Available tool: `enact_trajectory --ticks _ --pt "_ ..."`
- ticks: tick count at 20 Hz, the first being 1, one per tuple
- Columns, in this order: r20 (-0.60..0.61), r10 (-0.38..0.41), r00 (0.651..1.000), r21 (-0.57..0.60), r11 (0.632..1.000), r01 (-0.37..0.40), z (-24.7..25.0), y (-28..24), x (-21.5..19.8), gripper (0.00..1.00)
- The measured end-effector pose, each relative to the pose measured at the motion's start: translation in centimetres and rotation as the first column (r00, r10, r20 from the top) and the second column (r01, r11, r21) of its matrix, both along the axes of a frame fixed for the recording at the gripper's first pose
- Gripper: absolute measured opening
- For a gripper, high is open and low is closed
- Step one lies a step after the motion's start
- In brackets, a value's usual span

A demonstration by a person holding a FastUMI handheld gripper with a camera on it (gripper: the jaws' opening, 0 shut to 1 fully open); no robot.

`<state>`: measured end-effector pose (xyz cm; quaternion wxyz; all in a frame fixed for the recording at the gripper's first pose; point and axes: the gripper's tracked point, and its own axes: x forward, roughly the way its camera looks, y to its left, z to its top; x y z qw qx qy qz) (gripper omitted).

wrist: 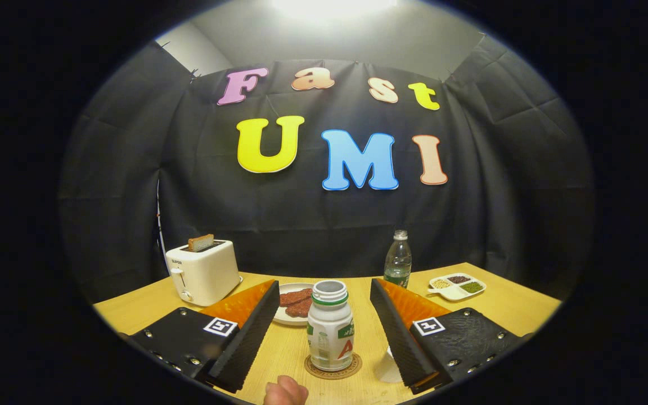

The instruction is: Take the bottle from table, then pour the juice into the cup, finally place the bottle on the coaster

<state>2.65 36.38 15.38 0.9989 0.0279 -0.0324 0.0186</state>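
Gripper (324, 332) spread wide, fingers clear of bottle (330, 326), bottle upright on coaster (333, 367)

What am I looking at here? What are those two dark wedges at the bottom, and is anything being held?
The camera rides on a hand-held gripper and looks forward along its two fingers; those are the wedges. They stand wide open and hold nothing. Between them a small white bottle, cap off, stands on a round coaster on the wooden table. A fingertip pokes in just in front of it. Beyond the fingers are a white toaster with a slice of bread, a plate of dark food, a clear bottle and a divided dish of grains. Something pale beside the right finger is too hidden to name.
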Motion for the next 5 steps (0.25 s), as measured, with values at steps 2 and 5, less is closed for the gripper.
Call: enact_trajectory --ticks 2,5 --pt "0.024 0.024 0.999 -0.039 0.999 -0.023 2.3 0.1 -1.5 0.98" --pt "0.059 0.066 0.996 -0.081 0.995 -0.061 4.3 -0.6 -3.0 0.98"
